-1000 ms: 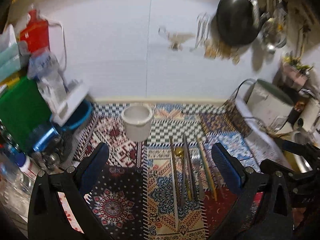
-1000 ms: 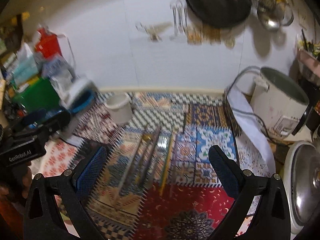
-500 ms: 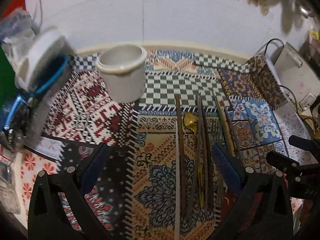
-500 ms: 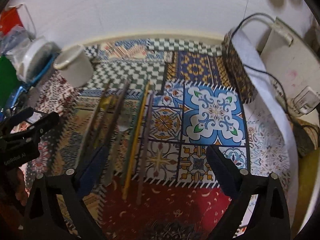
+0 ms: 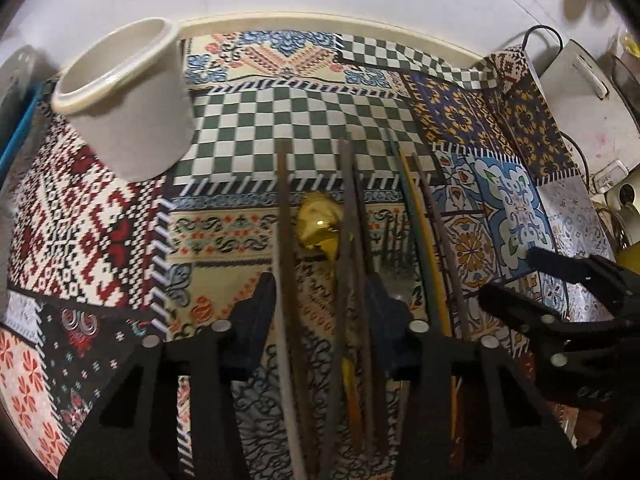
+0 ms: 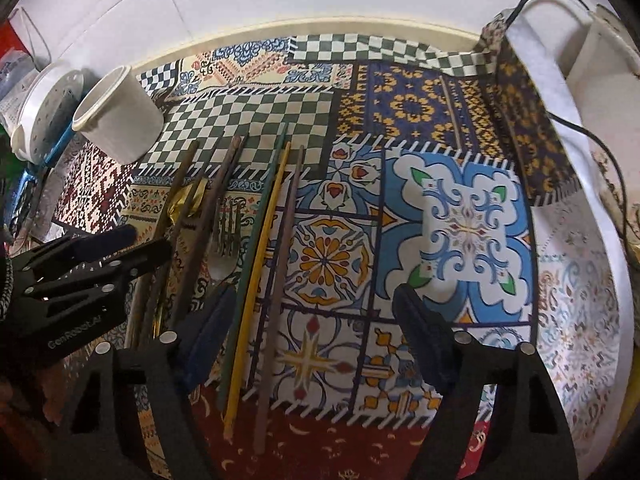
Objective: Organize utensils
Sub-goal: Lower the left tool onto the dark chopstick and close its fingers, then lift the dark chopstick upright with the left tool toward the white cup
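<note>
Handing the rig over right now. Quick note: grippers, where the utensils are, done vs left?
Left gripper: jaws have just been closing, straddling the brown chopsticks and gold spoon; grip not confirmed.
Right gripper: also just narrowing, around the green chopstick, yellow chopstick and grey-brown chopstick; no contact visible.
Fork lies between the groups.
White cup: looks empty.
Done: nothing. Left: everything.

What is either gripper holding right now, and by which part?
Nothing is visibly held. The left gripper straddles brown wooden chopsticks and the right gripper straddles thin coloured chopsticks; both have been closing, without gripping yet.
</note>
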A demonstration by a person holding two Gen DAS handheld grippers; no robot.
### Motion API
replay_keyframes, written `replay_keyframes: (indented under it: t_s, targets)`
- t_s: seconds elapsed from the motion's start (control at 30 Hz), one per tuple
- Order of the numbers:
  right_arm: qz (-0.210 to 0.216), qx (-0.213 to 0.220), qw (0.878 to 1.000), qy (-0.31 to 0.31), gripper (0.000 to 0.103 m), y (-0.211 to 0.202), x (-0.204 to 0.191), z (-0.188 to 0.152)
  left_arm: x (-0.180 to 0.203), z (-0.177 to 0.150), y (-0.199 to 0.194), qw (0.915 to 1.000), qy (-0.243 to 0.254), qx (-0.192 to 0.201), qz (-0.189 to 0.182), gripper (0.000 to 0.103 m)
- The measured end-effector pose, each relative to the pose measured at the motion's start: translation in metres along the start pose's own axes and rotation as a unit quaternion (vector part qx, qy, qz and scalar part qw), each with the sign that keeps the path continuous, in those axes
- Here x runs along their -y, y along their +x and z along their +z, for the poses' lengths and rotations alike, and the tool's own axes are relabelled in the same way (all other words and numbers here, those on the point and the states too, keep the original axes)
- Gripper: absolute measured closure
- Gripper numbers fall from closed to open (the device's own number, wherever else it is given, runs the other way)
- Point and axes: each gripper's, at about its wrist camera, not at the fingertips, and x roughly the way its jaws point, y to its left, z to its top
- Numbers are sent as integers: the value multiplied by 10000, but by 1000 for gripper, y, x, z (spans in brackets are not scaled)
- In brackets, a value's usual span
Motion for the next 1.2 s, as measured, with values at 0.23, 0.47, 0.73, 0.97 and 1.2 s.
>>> replay_keyframes:
  t_s: [0.23, 0.47, 0.73, 0.97, 1.2]
  targets:
    - [202, -283, 9994, 45, 54, 17, -2, 3, 6, 8, 13, 9998, 121, -103, -82, 85]
    - [36, -312, 9995, -13, 65, 23, -6, 5, 3, 12, 23, 9996, 41, -213, -174, 94]
    - [-563, -88, 9975, -418, 83, 29, -29, 5, -4, 7, 18, 9993, -84, -199, -314, 99]
    - [-227, -200, 9995, 25, 97, 30, -20, 10, -2, -1, -15, 9989, 16, 132, -456, 99]
    - [109, -141, 9991, 382, 97, 14, 6, 5, -3, -11, -47, 9976, 28, 451, -534, 99]
